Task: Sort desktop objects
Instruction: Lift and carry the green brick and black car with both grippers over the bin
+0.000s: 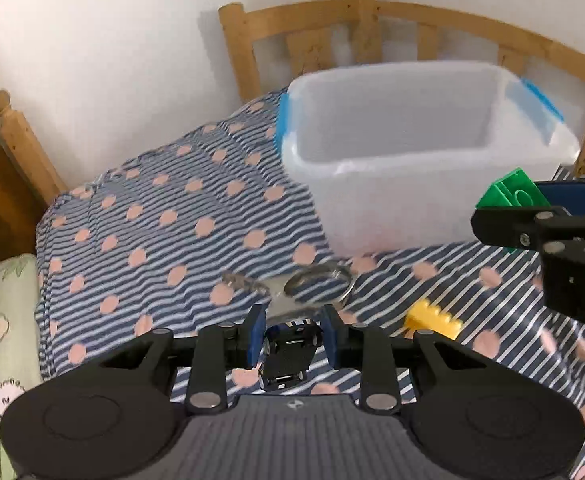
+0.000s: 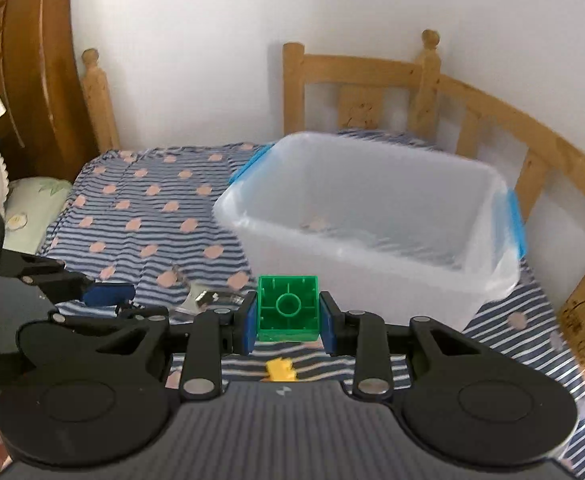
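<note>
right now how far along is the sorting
Early stage. The clear plastic bin looks empty, so nothing appears sorted yet. In hand: the right gripper holds a green building block, and the left gripper holds a toy car. Left on the bedspread: a yellow block and a metal ring.

Blurred bin [image 1: 392, 184]; half-hidden yellow brick [image 2: 279, 371]

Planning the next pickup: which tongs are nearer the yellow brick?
Right. The right tongs, holding the green block, hang just above the yellow brick; the left tongs sit off to its side.

Green block [image 2: 288, 308], yellow brick [image 1: 434, 319], blue-striped pink-dotted sheet [image 1: 164, 240].
</note>
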`<state>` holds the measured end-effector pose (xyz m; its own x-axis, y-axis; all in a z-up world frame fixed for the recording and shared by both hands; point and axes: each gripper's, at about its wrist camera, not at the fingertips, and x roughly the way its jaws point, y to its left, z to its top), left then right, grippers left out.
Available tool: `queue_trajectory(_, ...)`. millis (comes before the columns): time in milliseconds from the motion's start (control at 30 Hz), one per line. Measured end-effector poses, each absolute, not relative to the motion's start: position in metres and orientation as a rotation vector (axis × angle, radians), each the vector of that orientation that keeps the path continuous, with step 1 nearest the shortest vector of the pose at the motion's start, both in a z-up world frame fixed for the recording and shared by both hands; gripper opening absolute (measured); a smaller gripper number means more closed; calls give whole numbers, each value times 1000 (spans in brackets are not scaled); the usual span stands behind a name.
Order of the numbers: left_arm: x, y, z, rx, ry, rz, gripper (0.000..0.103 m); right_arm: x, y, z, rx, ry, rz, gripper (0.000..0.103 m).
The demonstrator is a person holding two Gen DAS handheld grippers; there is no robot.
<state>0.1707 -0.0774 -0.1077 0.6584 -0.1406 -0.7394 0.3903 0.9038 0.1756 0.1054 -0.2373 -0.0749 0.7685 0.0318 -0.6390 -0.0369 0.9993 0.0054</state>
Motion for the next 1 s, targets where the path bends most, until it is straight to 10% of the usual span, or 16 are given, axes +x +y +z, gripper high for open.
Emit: queue_trajectory(1000, 241, -154, -38, 282, 671, -375, 34, 160, -329, -30, 61, 620, -154, 34)
